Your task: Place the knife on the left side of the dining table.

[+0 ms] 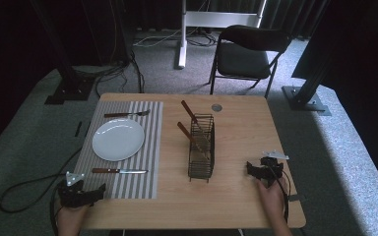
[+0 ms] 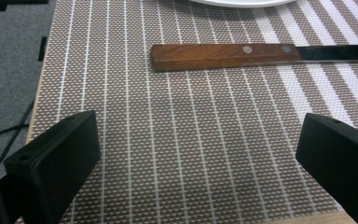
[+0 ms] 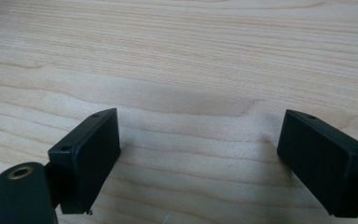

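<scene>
A striped placemat (image 1: 145,177) covers the table's left side. On it lie a white plate (image 1: 118,139), a fork (image 1: 127,114) beyond the plate, and a wooden-handled knife (image 1: 119,171) in front of it. My left gripper (image 1: 98,189) rests open at the mat's near left corner; its own view has the knife handle (image 2: 223,56) lying just ahead of the jaws. A black wire caddy (image 1: 201,146) in the middle holds two wooden-handled utensils (image 1: 189,112). My right gripper (image 1: 252,168) is open over bare wood (image 3: 191,70), right of the caddy.
A wooden table (image 1: 241,123) with a small round grommet (image 1: 216,107) near its far edge. A folding chair (image 1: 246,54) and a white stand (image 1: 182,34) are behind the table. Cables trail on the carpet at left.
</scene>
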Tool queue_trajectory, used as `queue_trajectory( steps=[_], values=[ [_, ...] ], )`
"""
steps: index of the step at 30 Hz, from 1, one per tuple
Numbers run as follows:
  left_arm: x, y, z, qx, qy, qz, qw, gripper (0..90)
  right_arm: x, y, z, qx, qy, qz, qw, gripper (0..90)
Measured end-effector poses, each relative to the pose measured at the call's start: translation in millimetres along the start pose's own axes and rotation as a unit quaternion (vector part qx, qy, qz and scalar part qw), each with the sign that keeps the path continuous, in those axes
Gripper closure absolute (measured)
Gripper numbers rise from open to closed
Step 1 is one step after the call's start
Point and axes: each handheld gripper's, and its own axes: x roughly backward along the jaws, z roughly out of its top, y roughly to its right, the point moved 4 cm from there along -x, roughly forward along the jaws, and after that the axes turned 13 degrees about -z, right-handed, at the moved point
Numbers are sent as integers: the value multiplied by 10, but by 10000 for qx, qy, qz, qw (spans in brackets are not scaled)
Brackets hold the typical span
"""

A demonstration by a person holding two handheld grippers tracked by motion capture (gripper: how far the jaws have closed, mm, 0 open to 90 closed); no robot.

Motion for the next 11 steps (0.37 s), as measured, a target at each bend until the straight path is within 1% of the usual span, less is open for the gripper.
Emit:
queue_trajectory(
  steps=[3,4,5,7,9,11],
  values=[
    [-53,9,-27,-122,-102,263,9995,0,0,0,0,0,0,0,10000,123],
    [-66,9,-29,-156,-118,296,9994,0,0,0,0,0,0,0,10000,123],
    [-73,13,-25,-155,-123,279,9994,0,0,0,0,0,0,0,10000,123],
    [-75,16,-12,-124,-51,305,9994,0,0,0,0,0,0,0,10000,123],
    [-77,18,-2,-132,-11,329,9994,0,0,0,0,0,0,0,10000,123],
    [-78,23,2,-160,46,397,9991,0,0,0,0,0,0,0,10000,123]
  ],
)
